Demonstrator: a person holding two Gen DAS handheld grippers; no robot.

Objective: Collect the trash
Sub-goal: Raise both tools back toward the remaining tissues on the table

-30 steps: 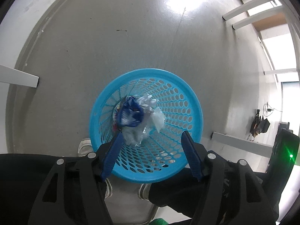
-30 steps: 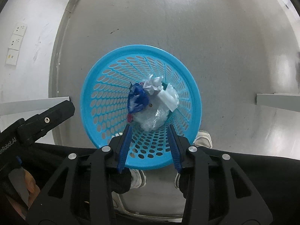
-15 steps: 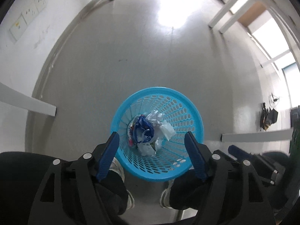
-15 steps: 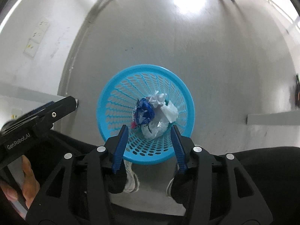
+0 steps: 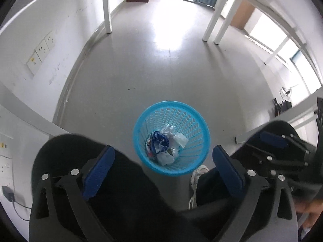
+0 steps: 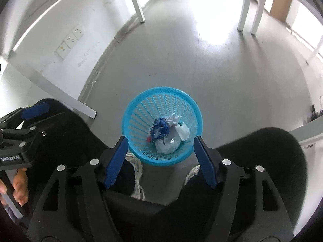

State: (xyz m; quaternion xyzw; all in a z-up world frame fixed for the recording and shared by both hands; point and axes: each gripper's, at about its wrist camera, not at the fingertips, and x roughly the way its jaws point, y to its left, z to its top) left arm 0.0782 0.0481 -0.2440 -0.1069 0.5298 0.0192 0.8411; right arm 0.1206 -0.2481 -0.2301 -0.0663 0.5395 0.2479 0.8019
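Grey floor (image 5: 141, 76) | blue basket (image 5: 198, 121) holding crumpled trash (image 5: 167, 145) | left gripper (image 5: 163, 167), right gripper (image 6: 161, 157) hanging released, empty, likely finished.

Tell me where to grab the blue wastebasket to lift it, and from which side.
Grip the blue wastebasket by its rim, coming straight down from above. It stands upright on the floor with the rim fully exposed. Close one finger inside and one outside on the near edge, clear of the crumpled trash at the bottom.
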